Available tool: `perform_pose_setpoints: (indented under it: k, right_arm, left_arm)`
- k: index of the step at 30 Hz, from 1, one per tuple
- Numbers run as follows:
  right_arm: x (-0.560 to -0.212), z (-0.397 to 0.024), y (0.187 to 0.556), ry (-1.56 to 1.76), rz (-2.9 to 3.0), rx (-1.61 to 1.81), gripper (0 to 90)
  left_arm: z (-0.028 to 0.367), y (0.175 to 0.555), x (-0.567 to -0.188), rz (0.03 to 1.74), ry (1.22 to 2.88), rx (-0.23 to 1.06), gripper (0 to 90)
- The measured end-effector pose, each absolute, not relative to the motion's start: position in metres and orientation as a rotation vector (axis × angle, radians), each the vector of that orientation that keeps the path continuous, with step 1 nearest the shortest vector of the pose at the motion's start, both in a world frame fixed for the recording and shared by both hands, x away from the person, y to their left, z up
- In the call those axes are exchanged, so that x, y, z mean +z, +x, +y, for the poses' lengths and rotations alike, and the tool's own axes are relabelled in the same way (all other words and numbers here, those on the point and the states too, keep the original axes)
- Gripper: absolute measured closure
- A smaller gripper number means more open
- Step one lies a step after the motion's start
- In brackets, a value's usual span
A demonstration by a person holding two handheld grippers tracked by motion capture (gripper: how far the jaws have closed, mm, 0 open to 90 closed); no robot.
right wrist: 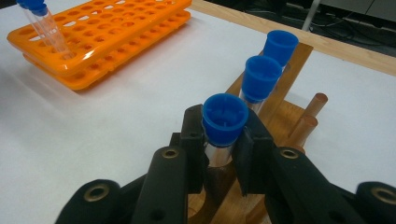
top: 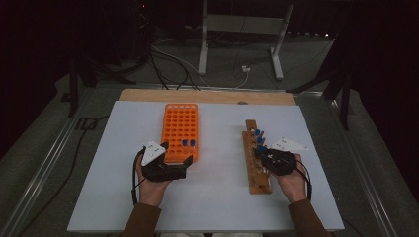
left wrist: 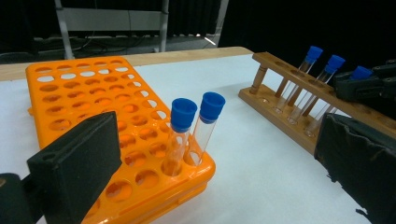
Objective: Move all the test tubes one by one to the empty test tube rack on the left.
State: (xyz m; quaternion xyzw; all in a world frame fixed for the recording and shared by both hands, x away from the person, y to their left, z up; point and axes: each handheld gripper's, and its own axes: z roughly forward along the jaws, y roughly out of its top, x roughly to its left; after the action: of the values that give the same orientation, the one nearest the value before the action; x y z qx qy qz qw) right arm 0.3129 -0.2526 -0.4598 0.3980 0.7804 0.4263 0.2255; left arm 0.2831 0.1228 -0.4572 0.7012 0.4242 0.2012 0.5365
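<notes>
Hidden: in the right gripper view the lower glass of the gripped tube (right wrist: 219, 151) is covered by the pads and the tube's foot cannot be seen; the wooden rack (right wrist: 292, 109) is cut off at the bottom edge
Hard to make out: in the high view the tubes at the wooden rack are tiny, little more than blue dots; the room beyond the tabletop (top: 217, 197) is dark
Gripped tube, look: clear glass with a ribbed blue cap, the nearest of three blue-capped tubes in the wooden rack
Gripped tube, place: right part of the tabletop, in the wooden rack, just near of the other two tubes (right wrist: 260, 77)
Gripped tube, axis: long axis close to upright, cap up, leaning slightly like its neighbours
Right tool (right wrist: 223, 149): jaws closed onto the gripped tube just under its cap, one pad on each side pressing the glass
Left tool (top: 174, 158): jaws wide apart, nothing between them, at the near right corner of the orange rack (top: 179, 123)
Orange rack: left of centre on the tabletop, two blue-capped tubes (left wrist: 194, 130) standing side by side at its near right corner
Racks: well apart, bare white tabletop between them
</notes>
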Motion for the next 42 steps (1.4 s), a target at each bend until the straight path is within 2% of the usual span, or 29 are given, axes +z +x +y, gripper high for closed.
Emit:
perform_pose_setpoints:
  k: [42]
  right_arm:
    - [-0.422, -0.261, 0.299, 1.06, 2.05, 1.285, 76.4]
  left_arm:
    - [0.121, 0.284, -0.462, 1.016, 1.696, 0.457, 1.5]
